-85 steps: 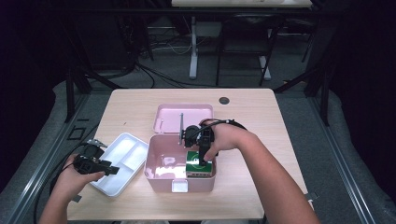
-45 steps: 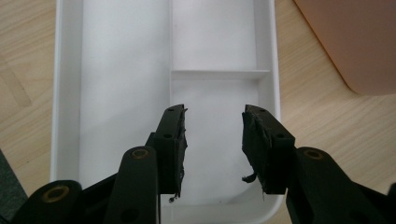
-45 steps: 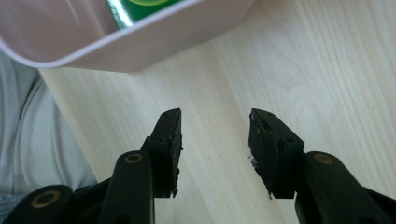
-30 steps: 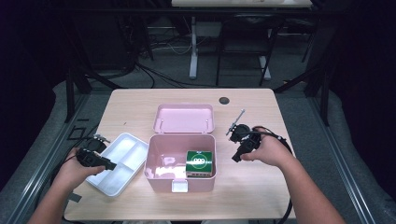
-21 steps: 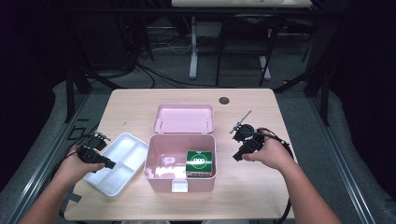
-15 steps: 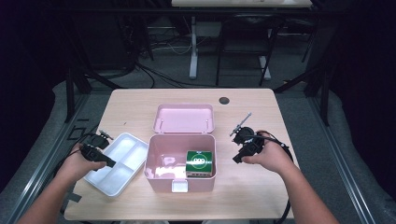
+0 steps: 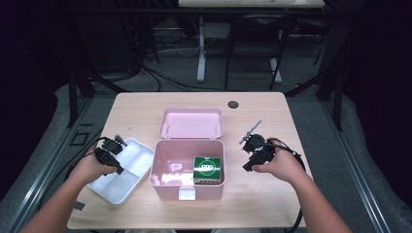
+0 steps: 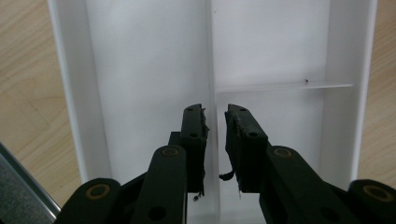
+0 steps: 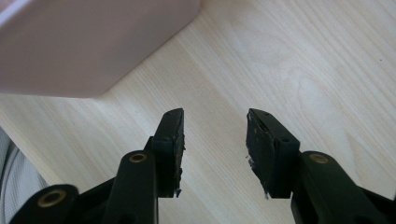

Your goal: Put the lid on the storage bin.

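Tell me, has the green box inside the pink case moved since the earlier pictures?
No. The green box sits in the same right front corner of the pink case, against its front wall as before.

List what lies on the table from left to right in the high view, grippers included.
left gripper → white divided tray → pink box → green packet inside the box → right gripper
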`<state>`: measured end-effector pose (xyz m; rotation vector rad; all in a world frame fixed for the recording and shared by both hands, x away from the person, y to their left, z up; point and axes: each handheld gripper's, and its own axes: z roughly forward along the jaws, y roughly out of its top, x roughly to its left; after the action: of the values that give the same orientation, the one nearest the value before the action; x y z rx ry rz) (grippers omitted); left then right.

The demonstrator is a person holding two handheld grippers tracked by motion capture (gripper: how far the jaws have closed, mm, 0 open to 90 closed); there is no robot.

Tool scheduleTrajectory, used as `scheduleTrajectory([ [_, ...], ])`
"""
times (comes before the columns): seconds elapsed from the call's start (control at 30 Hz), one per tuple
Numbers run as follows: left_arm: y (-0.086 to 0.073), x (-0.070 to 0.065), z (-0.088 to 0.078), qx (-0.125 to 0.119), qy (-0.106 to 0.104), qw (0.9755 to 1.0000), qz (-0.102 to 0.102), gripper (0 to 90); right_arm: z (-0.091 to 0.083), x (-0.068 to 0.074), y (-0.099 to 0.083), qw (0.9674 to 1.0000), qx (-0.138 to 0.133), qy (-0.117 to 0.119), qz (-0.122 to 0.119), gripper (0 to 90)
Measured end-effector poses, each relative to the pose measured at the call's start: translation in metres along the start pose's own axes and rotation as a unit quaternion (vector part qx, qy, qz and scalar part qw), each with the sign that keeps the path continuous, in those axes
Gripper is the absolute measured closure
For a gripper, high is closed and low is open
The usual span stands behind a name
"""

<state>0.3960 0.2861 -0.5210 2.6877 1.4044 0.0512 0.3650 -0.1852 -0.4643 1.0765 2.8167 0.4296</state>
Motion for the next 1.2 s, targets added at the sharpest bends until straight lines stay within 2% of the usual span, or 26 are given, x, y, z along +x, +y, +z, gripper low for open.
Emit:
scheduleTrajectory([
  [0.1, 0.002, 0.0, 0.003, 0.005, 0.0, 1.0, -0.001, 79.5, -0.001, -0.002, -0.002, 1.0, 0.004, 0.002, -0.001, 56.5],
  [0.27, 0.004, 0.0, 0.006, 0.009, -0.003, 0.9999, -0.004, 81.3, -0.001, -0.004, -0.004, 1.0, -0.007, 0.001, 0.006, 56.2],
  [0.37, 0.005, 0.0, 0.008, 0.015, -0.005, 0.9998, -0.008, 82.6, -0.002, -0.006, -0.005, 1.0, 0.001, 0.001, 0.006, 56.2],
  [0.53, 0.008, 0.002, 0.011, 0.023, -0.006, 0.9997, -0.01, 84.5, -0.001, -0.007, -0.007, 1.0, -0.003, -0.002, 0.009, 56.2],
  [0.57, 0.009, 0.002, 0.012, 0.024, -0.007, 0.9996, -0.011, 84.6, -0.002, -0.008, -0.007, 1.0, 0.006, -0.002, 0.008, 56.2],
  [0.6, 0.009, 0.002, 0.012, 0.027, -0.007, 0.9996, -0.011, 84.7, -0.001, -0.008, -0.007, 0.9999, -0.001, -0.003, 0.01, 56.2],
  [0.63, 0.01, 0.002, 0.012, 0.028, -0.009, 0.9994, -0.016, 85.1, -0.001, -0.008, -0.007, 0.9999, 0.006, 0.0, 0.01, 56.2],
  [0.77, 0.012, 0.001, 0.015, 0.034, -0.01, 0.9993, -0.015, 86.6, 0.001, -0.009, -0.007, 0.9999, -0.001, 0.0, 0.012, 56.2],
  [0.87, 0.013, 0.001, 0.017, 0.039, -0.007, 0.9991, -0.013, 87.0, 0.0, -0.01, -0.007, 0.9999, 0.006, -0.002, 0.011, 56.2],
  [0.9, 0.013, 0.0, 0.019, 0.039, -0.006, 0.9991, -0.013, 87.1, 0.001, -0.01, -0.008, 0.9999, -0.001, -0.002, 0.012, 56.2],
  [0.93, 0.014, 0.0, 0.019, 0.04, -0.004, 0.9991, -0.011, 87.2, -0.001, -0.01, -0.007, 0.9999, 0.006, -0.002, 0.011, 56.2],
  [1.0, 0.014, 0.001, 0.02, 0.043, -0.004, 0.999, -0.012, 87.2, -0.001, -0.01, -0.008, 0.9999, -0.001, -0.004, 0.011, 56.2],
  [1.17, 0.015, 0.002, 0.023, 0.047, -0.01, 0.9987, -0.016, 87.3, -0.003, -0.012, -0.009, 0.9999, 0.008, -0.004, 0.013, 56.2],
  [1.2, 0.015, 0.002, 0.023, 0.047, -0.01, 0.9987, -0.016, 87.5, -0.002, -0.012, -0.01, 0.9999, 0.001, -0.006, 0.013, 56.2],
])
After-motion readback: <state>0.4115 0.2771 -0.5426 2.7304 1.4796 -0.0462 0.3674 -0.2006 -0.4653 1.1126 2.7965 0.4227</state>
